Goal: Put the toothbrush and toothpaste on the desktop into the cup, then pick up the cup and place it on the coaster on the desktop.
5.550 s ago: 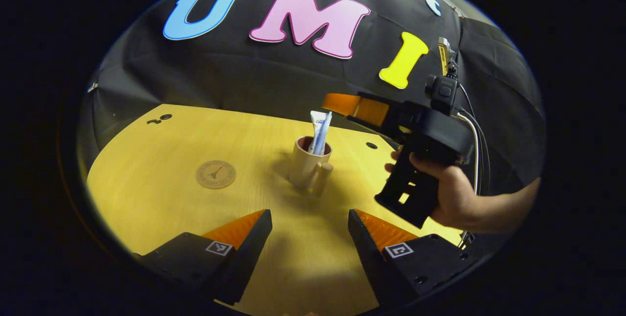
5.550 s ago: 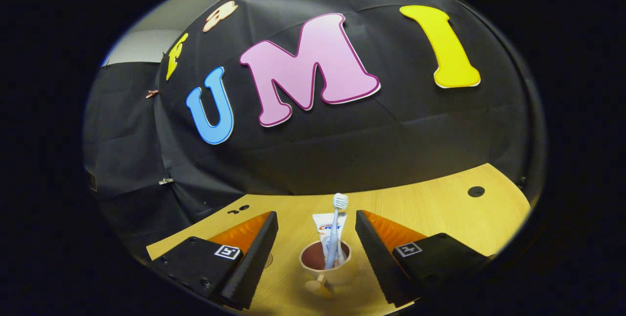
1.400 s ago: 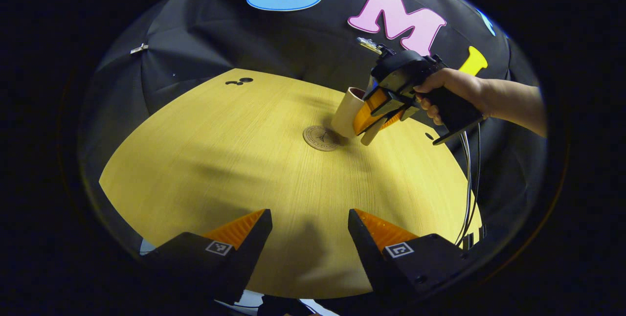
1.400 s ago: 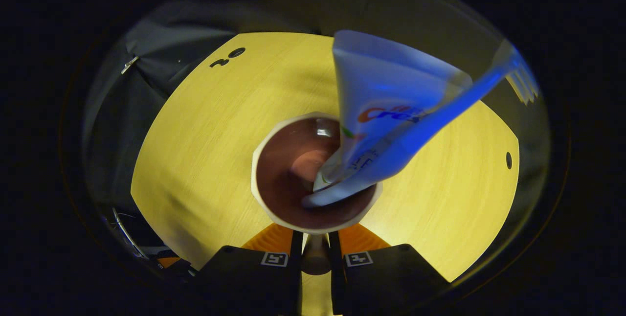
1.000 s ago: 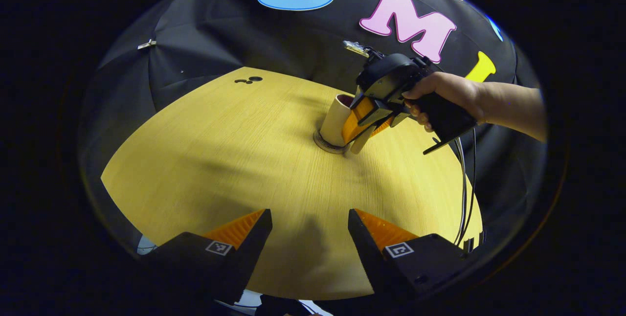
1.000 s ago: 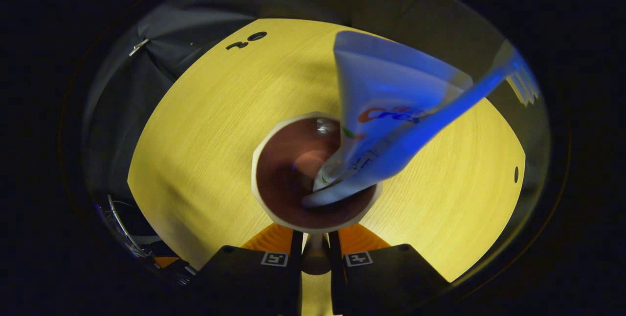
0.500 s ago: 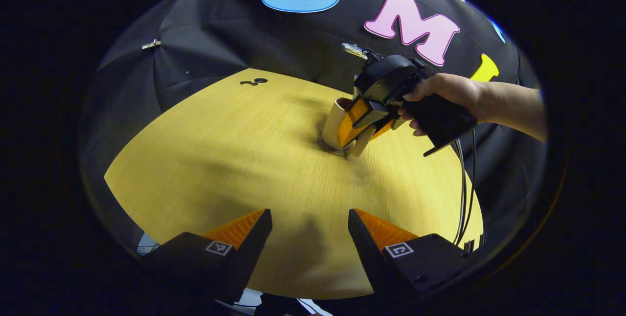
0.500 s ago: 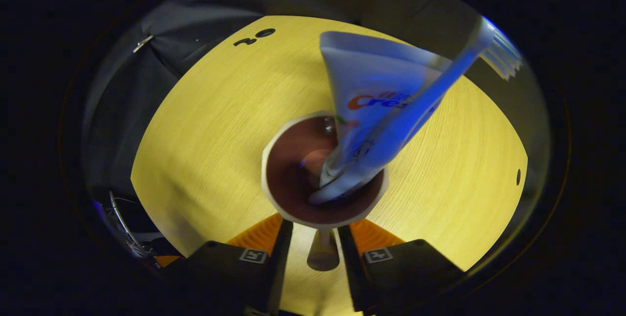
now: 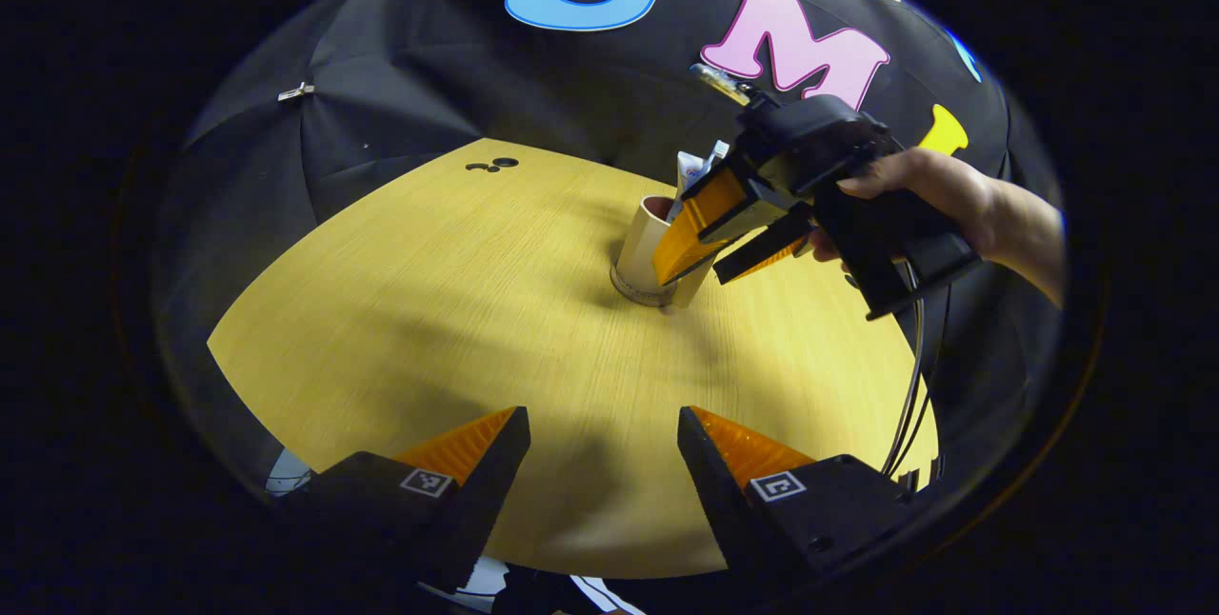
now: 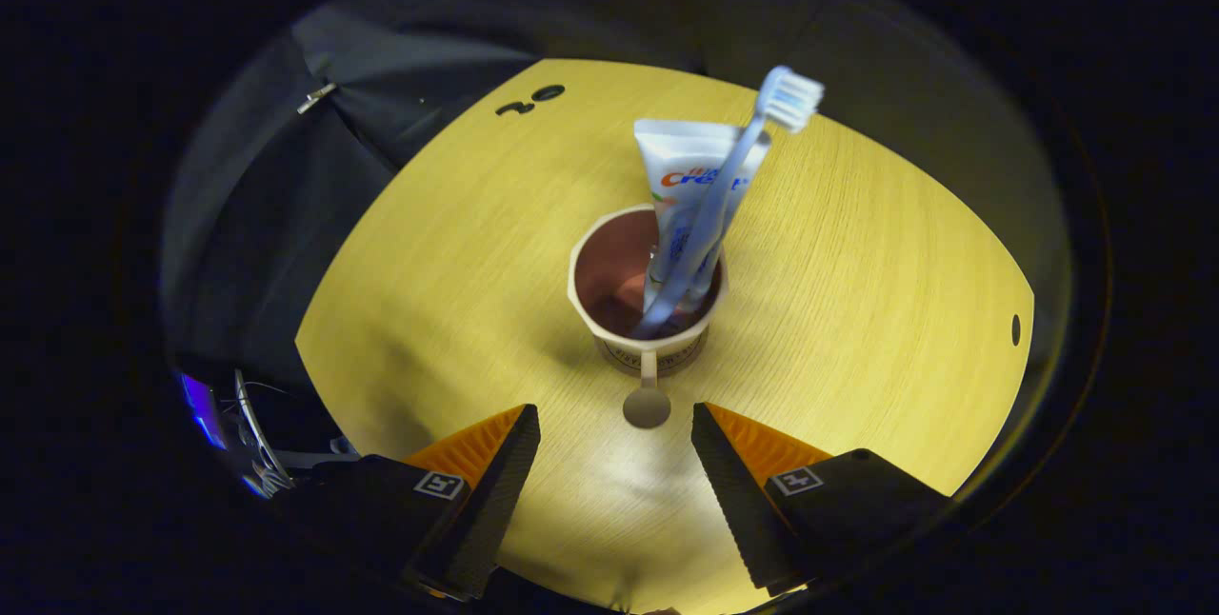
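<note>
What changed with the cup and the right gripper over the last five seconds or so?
The cup was carried by its handle from the table's middle onto the coaster and set down. The right gripper then opened its jaws, let go and backed off. The toothbrush and toothpaste stayed in the cup; the left gripper stayed open, holding nothing.

Cup (image 10: 648,320): beige, dark-brown inside, upright, sitting on the round coaster (image 10: 657,363), whose edge peeks out under its base. Peg-like handle points toward the right gripper view's camera. Toothpaste (image 10: 688,187), white tube, and pale blue toothbrush (image 10: 724,196), bristles up, both stand inside, leaning on the far rim. All on the yellow wooden desktop (image 10: 857,310).
</note>
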